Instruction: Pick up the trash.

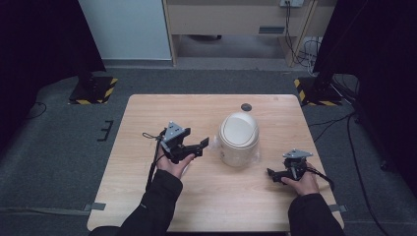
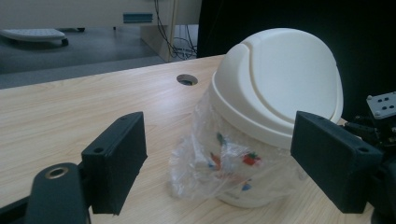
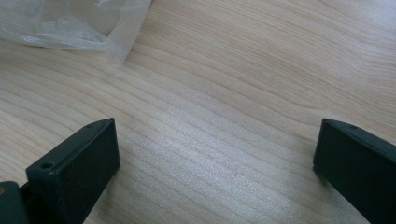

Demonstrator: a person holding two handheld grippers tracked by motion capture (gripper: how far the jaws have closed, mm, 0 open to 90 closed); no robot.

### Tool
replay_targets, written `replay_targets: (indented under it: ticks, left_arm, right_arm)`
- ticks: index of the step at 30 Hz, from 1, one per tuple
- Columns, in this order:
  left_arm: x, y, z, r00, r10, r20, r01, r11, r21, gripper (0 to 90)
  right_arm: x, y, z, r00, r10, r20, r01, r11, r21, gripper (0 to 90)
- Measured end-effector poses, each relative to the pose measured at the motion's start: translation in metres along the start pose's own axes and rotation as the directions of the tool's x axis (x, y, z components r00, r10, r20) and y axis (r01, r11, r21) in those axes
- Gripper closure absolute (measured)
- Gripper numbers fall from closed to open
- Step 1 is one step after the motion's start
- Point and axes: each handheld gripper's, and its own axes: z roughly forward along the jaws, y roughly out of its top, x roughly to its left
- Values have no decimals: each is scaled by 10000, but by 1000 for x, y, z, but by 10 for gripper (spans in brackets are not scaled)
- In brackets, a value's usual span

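A small cream bin [image 1: 238, 137] with a domed swing lid [image 2: 280, 84] stands upright near the middle of the wooden table [image 1: 162, 113]. A crumpled clear plastic liner [image 2: 219, 163] hangs out under the lid on the bin's left side, and one corner of it [image 3: 70, 23] lies on the wood. My left gripper [image 1: 200, 147] is held just left of the bin, pointing at it, open, with the liner seen between its jaws [image 2: 219, 172]. My right gripper [image 1: 273, 176] sits low over the table to the bin's front right, open over bare wood [image 3: 215, 168].
A round cable hole [image 1: 246, 106] is in the table behind the bin. Two stand bases with yellow-black stripes [image 1: 93, 88] [image 1: 314, 93] sit on the carpet past the far corners. Cables [image 1: 300, 49] run on the floor at the back right.
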Motion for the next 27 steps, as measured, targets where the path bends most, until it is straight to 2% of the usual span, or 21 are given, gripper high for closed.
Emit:
replay_targets:
  ticks: [12, 20, 27]
  left_arm:
    - [-17, 10, 40, 9989, 244, 404, -259, 9989, 383, 176]
    - [-17, 17, 59, 9988, 410, 269, -427, 9969, 655, 176]
    - [-15, 11, 70, 9988, 452, 171, -467, 9931, 1077, 168]
  right_arm:
    - [0, 0, 0, 10000, -43, -24, 43, 10000, 2, 5]
    - [0, 0, 0, 10000, -18, -28, 19, 10000, 19, 5]
    - [0, 0, 0, 10000, -33, -28, 33, 10000, 17, 5]
